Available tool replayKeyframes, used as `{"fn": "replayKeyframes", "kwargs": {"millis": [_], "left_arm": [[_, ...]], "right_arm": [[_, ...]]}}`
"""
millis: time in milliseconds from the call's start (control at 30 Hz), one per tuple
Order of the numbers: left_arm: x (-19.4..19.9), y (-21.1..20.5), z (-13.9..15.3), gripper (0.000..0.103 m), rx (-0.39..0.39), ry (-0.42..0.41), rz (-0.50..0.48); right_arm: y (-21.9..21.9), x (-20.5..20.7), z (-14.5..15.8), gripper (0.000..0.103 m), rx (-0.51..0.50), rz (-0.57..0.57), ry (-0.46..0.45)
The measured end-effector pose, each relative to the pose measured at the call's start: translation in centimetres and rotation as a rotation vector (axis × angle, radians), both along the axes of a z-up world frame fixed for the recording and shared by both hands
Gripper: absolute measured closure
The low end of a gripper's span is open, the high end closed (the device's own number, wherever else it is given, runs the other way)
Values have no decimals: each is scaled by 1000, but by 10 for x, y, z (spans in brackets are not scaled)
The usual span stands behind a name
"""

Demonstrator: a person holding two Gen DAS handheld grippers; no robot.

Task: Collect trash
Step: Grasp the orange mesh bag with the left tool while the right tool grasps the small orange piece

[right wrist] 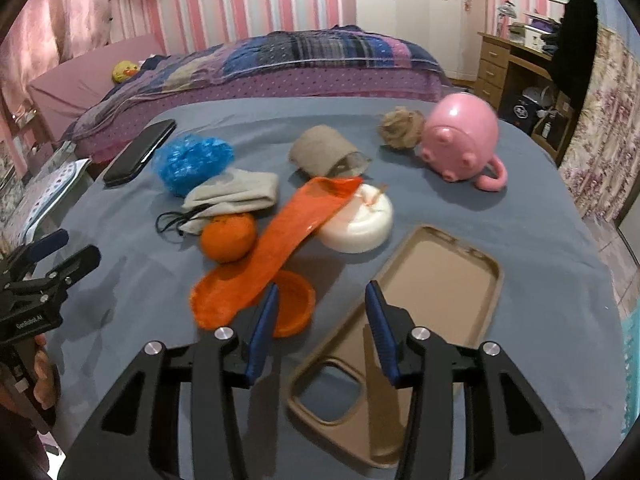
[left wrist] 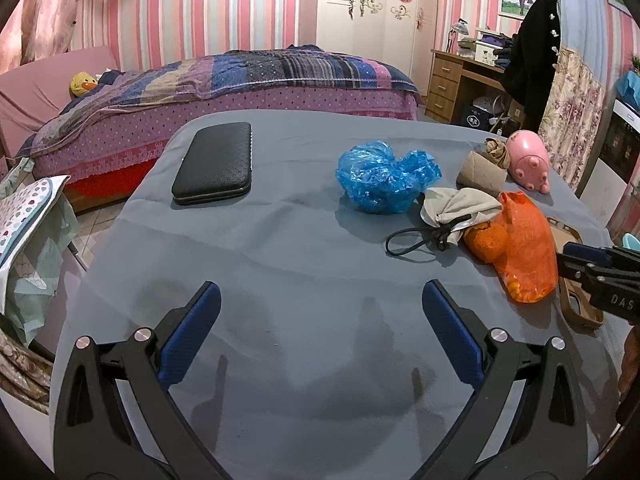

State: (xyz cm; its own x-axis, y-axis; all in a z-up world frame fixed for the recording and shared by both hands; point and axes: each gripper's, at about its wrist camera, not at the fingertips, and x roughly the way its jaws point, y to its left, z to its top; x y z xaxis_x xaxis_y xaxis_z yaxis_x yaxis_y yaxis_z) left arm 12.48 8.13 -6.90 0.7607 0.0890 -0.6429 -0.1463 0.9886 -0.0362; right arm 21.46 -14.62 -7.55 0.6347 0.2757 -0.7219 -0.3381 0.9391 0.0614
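Observation:
On the grey-blue table cloth [left wrist: 280,248] lie a crumpled blue plastic bag [left wrist: 384,178] [right wrist: 192,162], an orange plastic bag [left wrist: 524,252] [right wrist: 260,256], an orange [right wrist: 228,238], a cardboard roll [right wrist: 326,156] and a brown paper wad [right wrist: 402,128]. My left gripper [left wrist: 320,312] is open and empty above bare cloth, left of the trash. My right gripper [right wrist: 320,308] is open and empty, its left finger at the orange bag's near end, above a tan phone case [right wrist: 440,280].
A black wallet [left wrist: 216,168] lies at the far left. A grey pouch with black cord [right wrist: 232,196], a white round dish [right wrist: 360,224] and a pink pig figure [right wrist: 460,140] sit among the trash. A bed [left wrist: 240,88] stands behind, a desk [left wrist: 460,76] at right.

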Motion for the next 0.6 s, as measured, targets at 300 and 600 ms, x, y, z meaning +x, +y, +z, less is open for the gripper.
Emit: {"fn": "replayKeyframes", "kwargs": {"millis": [300, 600], "left_arm": [[3, 0, -2, 6, -4, 17, -7], [10, -18, 1, 6, -69, 55, -28]], "right_arm": [[20, 8, -14, 67, -1, 49, 40], [-23, -5, 17, 92, 63, -2, -55]]}}
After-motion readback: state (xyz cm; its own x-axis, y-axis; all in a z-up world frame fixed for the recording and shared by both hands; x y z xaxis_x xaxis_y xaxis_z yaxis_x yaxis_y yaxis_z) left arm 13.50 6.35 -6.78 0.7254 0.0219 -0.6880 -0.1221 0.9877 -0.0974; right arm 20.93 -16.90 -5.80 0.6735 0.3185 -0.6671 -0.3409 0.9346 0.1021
